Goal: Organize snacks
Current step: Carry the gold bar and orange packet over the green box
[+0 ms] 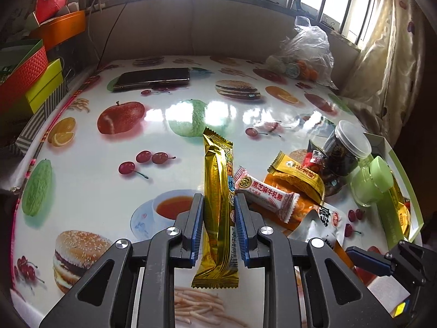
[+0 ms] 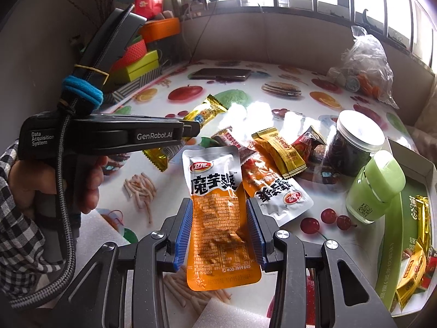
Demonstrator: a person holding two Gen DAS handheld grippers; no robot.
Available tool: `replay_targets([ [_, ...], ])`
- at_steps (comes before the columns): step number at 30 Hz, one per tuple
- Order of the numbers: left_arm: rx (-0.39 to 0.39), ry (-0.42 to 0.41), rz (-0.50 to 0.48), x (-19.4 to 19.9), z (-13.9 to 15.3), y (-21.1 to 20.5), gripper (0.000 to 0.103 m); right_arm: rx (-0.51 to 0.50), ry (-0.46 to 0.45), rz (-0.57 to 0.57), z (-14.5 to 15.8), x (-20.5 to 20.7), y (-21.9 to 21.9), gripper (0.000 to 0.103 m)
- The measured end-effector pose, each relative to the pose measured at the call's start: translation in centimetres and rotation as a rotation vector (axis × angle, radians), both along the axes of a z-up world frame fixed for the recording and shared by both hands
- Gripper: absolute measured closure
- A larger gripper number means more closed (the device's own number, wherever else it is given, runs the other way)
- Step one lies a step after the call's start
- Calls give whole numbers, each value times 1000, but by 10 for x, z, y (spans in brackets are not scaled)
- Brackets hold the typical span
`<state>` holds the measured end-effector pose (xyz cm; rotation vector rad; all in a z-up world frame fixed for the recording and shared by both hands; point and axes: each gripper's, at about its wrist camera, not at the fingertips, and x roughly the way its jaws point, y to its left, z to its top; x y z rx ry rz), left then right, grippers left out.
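Note:
My left gripper (image 1: 219,205) is shut on a long gold snack bar (image 1: 218,191) and holds it above the table; it also shows in the right wrist view (image 2: 203,113), held by the left gripper (image 2: 195,129). My right gripper (image 2: 220,210) is shut on an orange and white konjac pouch (image 2: 215,207), lifted over the snack pile. A second konjac pouch (image 2: 284,198), an orange-yellow peanut candy (image 2: 281,153) and a white sesame nougat candy (image 1: 266,195) lie on the table. One finger of the right gripper (image 1: 368,259) shows in the left wrist view.
A green-lined box (image 2: 393,235) at the right holds several wrapped snacks. A dark jar (image 2: 352,142) and a green jar (image 2: 374,188) stand beside it. A phone (image 1: 153,78) lies at the back, a plastic bag (image 1: 303,54) at the back right, stacked boxes (image 1: 24,82) at the left.

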<state>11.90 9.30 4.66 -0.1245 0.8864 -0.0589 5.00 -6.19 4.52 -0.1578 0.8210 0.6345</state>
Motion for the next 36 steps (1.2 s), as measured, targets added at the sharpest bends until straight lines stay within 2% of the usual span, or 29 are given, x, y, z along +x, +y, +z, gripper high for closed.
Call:
replay_targets([
  [11, -16, -79, -24, -42, 32, -12, 79, 23, -40, -54, 21, -19, -19, 65],
  [17, -57, -113, -68, -59, 42, -26, 79, 43, -67, -91, 34, -29, -36, 65],
  [25, -54, -136, -92, -71, 52, -44, 79, 52, -89, -160, 44, -34, -63, 65],
  [36, -59, -163, -184, -79, 65, -90, 79, 46, -122, -278, 56, -34, -113, 65],
])
